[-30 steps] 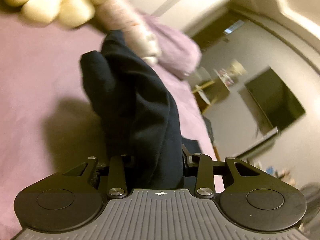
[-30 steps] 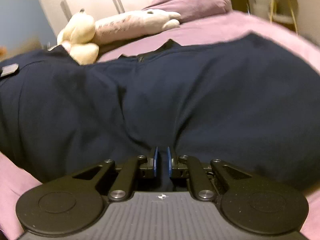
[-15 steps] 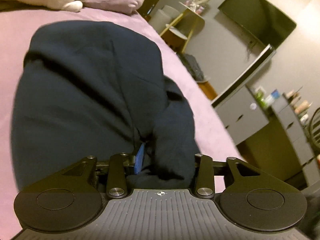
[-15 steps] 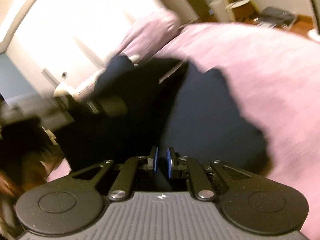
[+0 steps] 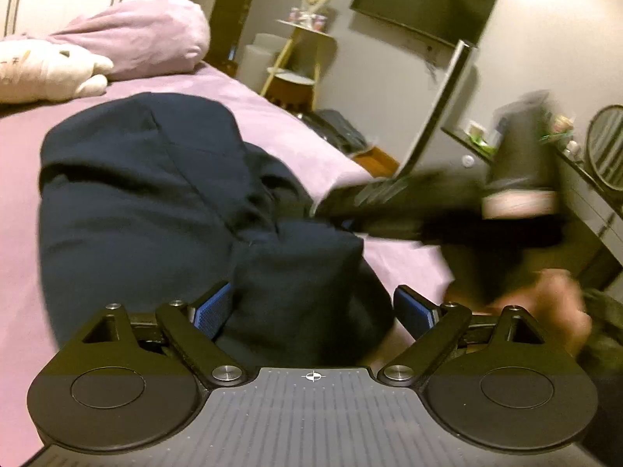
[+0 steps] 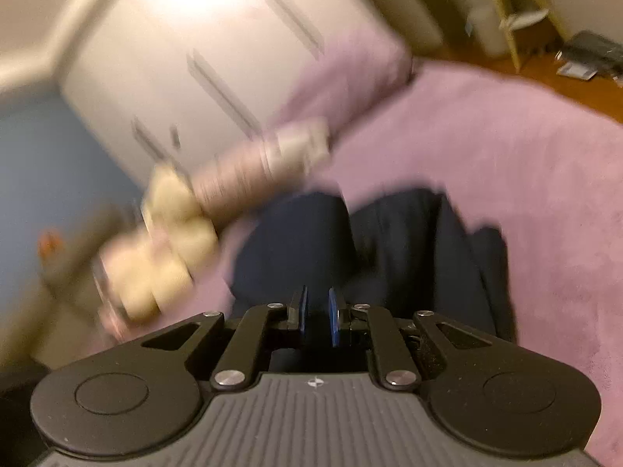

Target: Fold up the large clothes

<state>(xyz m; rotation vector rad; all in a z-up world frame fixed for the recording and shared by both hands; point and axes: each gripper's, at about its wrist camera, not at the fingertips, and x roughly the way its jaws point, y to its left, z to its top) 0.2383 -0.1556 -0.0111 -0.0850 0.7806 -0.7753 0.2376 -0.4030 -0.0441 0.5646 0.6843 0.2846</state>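
Note:
A dark navy garment (image 5: 155, 194) lies bunched and folded over on the pink bedspread (image 5: 23, 233). My left gripper (image 5: 315, 311) is open wide, its blue pads on either side of a fold of the garment that lies between them. My right gripper (image 6: 317, 313) has its blue pads close together, a narrow gap between them, with the navy garment (image 6: 389, 249) right in front; the view is blurred. The right gripper also shows in the left wrist view as a dark blurred shape (image 5: 447, 210) at the garment's right edge.
A cream and pink plush toy (image 5: 46, 74) and a pink pillow (image 5: 148, 35) lie at the head of the bed. A white wardrobe (image 6: 187, 58) stands behind. A shelf (image 5: 300, 58), a wall TV (image 5: 424, 0) and a dresser (image 5: 584, 194) stand to the right of the bed.
My left gripper has opened and let go of the garment, which now lies on the bed. My right gripper has swung fast across the bed, still nearly closed.

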